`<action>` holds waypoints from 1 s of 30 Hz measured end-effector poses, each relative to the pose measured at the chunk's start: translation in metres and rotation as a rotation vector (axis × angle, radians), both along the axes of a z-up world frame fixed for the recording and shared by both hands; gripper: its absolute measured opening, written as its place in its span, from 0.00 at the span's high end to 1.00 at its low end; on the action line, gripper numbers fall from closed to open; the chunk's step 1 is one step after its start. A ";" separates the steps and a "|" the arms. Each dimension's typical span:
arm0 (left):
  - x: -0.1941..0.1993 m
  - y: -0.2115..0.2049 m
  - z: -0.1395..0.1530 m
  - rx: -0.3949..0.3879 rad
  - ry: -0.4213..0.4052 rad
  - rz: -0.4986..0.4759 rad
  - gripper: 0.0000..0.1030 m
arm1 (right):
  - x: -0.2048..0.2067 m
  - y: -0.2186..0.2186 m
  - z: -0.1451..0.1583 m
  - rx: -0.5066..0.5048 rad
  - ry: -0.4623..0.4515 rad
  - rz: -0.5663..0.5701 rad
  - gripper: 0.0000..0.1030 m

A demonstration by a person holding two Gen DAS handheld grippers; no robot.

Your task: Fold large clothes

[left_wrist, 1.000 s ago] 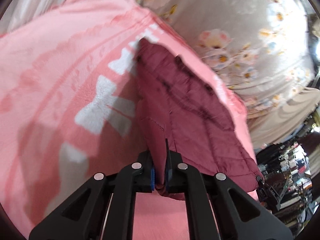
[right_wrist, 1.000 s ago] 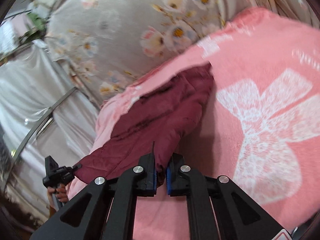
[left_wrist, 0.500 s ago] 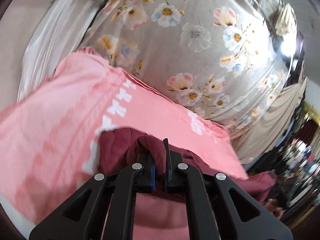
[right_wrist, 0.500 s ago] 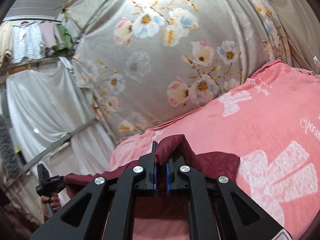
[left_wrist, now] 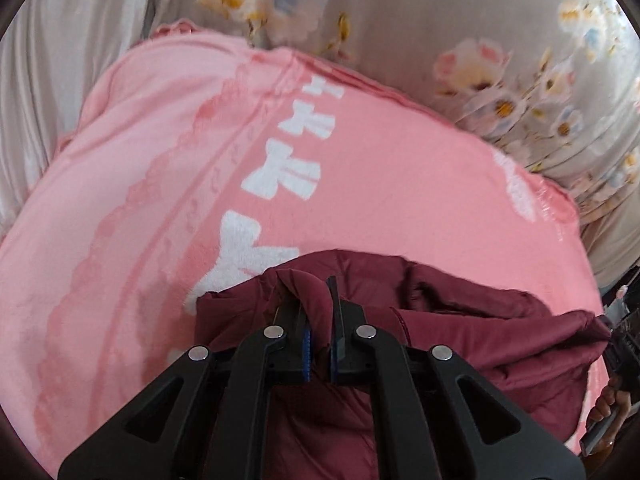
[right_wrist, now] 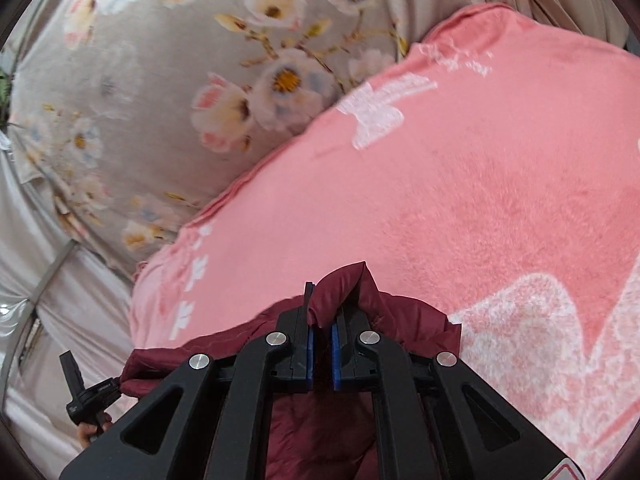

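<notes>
Left wrist: both claws pinching jacket edge

L gripper (left_wrist: 319, 322) clamped on maroon jacket (left_wrist: 460, 332); R gripper (right_wrist: 322, 328) clamped too. Jacket's bunched on pink blanket (left_wrist: 160, 200), near edge. Two pinch pts keep the hem taut, prob for a clean fold.

A pink blanket (left_wrist: 168, 184) with white bows covers the surface; at twelve o'clock hangs a floral curtain (right_wrist: 168, 80) (grey, softly lit).

Close, downward wrist views over blanket (left_wrist: 160, 184)
</notes>
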State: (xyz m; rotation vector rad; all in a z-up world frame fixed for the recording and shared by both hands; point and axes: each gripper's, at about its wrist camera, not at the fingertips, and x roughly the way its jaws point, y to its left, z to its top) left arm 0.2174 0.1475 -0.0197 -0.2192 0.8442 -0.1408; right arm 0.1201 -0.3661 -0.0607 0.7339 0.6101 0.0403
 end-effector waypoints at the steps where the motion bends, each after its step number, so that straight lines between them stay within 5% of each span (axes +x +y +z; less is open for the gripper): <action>1: 0.005 -0.001 -0.009 0.003 0.017 0.001 0.95 | 0.005 0.000 -0.005 -0.004 0.014 0.000 0.94; 8: 0.023 -0.007 -0.047 0.031 0.042 -0.001 0.93 | 0.025 0.011 -0.034 -0.070 0.082 0.008 0.94; 13: 0.027 -0.003 -0.058 -0.028 0.012 -0.005 0.91 | 0.025 0.013 -0.035 -0.072 0.072 0.009 0.90; 16: 0.024 0.007 -0.049 -0.089 0.004 0.003 0.88 | 0.011 0.007 -0.015 -0.057 0.023 0.000 0.79; 18: 0.012 0.017 -0.026 -0.122 -0.050 0.004 0.78 | -0.011 -0.002 0.006 -0.042 -0.044 -0.038 0.57; 19: 0.006 0.021 -0.015 -0.122 -0.080 0.006 0.70 | -0.022 -0.005 0.017 -0.053 -0.072 -0.069 0.54; 20: -0.004 0.025 0.001 -0.104 -0.126 0.024 0.54 | -0.036 -0.007 0.029 -0.077 -0.107 -0.094 0.54; 22: -0.024 0.033 0.029 -0.068 -0.229 0.066 0.44 | -0.057 0.000 0.052 -0.154 -0.148 -0.092 0.55; 26: -0.049 0.017 0.066 -0.035 -0.274 -0.004 0.47 | -0.066 0.045 0.072 -0.329 -0.152 -0.015 0.70; 30: -0.047 -0.036 0.054 0.038 -0.214 -0.132 0.50 | -0.035 0.096 0.059 -0.472 -0.083 0.097 0.87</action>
